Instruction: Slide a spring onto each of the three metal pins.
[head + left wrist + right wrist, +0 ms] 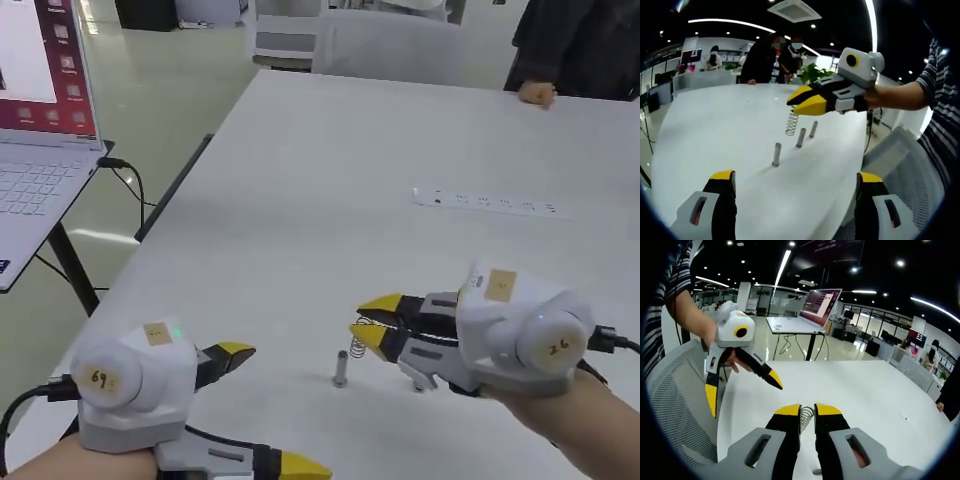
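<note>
the small coiled metal spring is hanging upright from the yellow tips of the right hand-held gripper, which is clenching its upper coils. in the right gripper view the spring is sitting pinched between the two yellow-tipped jaws, and these are standing almost parallel with only the coil between them. in the left gripper view the spring's lower end is hovering above the white surface, just beside the tops of the three short grey metal pins and apart from them. the pins are standing upright in a close row on the surface, all three bare. in the head view one pin is showing just below and to the left of the dangling spring.

the left hand-held gripper is resting low at the near edge of the surface, released, its jaws spreading wide with nothing between them. it is pointing toward the pins and staying well apart from them.

a white power strip is lying farther out on the surface. an open laptop is sitting on a separate stand to the left. a grey mesh chair is standing at the surface's near edge.
</note>
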Action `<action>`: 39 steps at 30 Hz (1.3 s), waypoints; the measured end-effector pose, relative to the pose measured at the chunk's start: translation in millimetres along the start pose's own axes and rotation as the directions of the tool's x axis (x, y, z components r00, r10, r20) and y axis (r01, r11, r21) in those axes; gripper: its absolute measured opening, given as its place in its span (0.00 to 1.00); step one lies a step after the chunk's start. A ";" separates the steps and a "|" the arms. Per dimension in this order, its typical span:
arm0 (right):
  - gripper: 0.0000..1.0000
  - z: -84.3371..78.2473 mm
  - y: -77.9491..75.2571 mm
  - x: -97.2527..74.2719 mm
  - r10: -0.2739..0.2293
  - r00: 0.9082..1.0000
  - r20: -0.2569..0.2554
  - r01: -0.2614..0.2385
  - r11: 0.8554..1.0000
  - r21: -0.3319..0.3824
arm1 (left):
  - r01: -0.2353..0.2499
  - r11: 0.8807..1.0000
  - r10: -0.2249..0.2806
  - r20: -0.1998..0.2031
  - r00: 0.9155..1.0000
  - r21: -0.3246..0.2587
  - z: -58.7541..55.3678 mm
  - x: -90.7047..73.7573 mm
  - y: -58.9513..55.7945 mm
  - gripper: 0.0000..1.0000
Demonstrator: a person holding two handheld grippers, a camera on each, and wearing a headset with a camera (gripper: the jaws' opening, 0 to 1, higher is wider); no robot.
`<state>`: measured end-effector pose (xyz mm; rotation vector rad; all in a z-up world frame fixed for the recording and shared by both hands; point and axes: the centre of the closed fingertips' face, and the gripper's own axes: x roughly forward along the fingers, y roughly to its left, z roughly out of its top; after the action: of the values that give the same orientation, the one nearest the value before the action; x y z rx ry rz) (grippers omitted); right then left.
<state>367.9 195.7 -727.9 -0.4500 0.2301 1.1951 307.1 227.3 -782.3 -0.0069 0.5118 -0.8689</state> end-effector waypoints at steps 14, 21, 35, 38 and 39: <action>0.07 -10.5 -2.3 17.0 -0.015 1.000 -0.028 0.016 0.999 0.038 | -0.014 1.000 0.014 0.003 1.000 -0.011 -2.5 -7.3 3.1 0.96; 0.07 -17.1 -2.1 21.0 -0.010 0.999 -0.043 0.013 0.999 0.051 | -0.018 1.000 0.018 0.002 1.000 -0.011 -2.9 -10.6 3.7 0.96; 0.07 -32.1 2.2 28.5 -0.006 0.997 -0.076 0.011 0.998 0.054 | -0.019 1.000 0.019 -0.007 1.000 -0.013 -6.2 -16.5 4.2 0.94; 0.07 -35.7 3.0 30.9 -0.004 0.996 -0.084 0.009 0.998 0.059 | -0.016 1.000 0.016 -0.011 1.000 -0.011 -6.8 -16.3 3.8 0.94; 0.07 -36.5 3.4 31.5 -0.003 0.996 -0.086 0.008 0.998 0.059 | -0.014 1.000 0.014 -0.011 1.000 -0.011 -6.8 -16.2 3.4 0.94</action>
<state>378.3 206.6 -773.8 -0.4506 0.3367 1.1615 298.0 242.7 -782.1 -0.0088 0.5269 -0.8531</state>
